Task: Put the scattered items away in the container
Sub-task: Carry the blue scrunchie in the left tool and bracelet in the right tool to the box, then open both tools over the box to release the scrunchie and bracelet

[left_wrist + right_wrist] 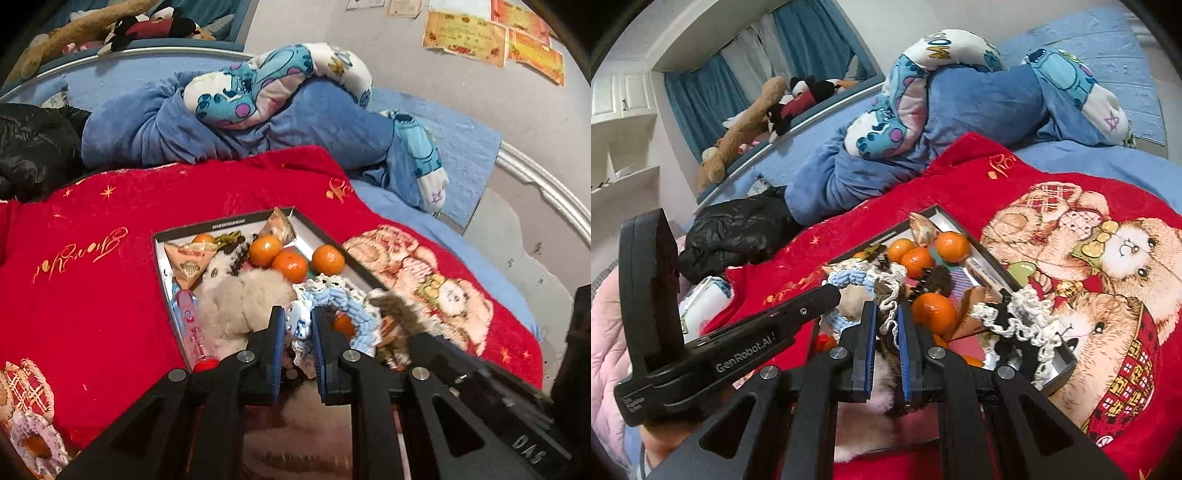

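A shallow black box [236, 220] with a silver inside lies on a red blanket; it also shows in the right wrist view [991, 258]. It holds tangerines [264, 250], snack packets [189, 265], a fluffy beige plush [240, 306], a pink tube [190, 321] and crocheted pieces. My left gripper [299, 325] is shut on a small white-and-blue crocheted charm [298, 322] over the box. My right gripper [886, 317] is shut on a white crocheted cord [889, 314] of a brown-and-white crocheted piece, over the box's near end. The left gripper's body [746, 347] crosses the right wrist view.
The red blanket [92, 229] covers a bed, with a blue duvet and cartoon-print pillow [258, 85] behind. A black plastic bag [738, 229] lies at the left. A crocheted item with a tangerine [33, 443] sits on the blanket at near left. Plush toys line the headboard shelf [110, 29].
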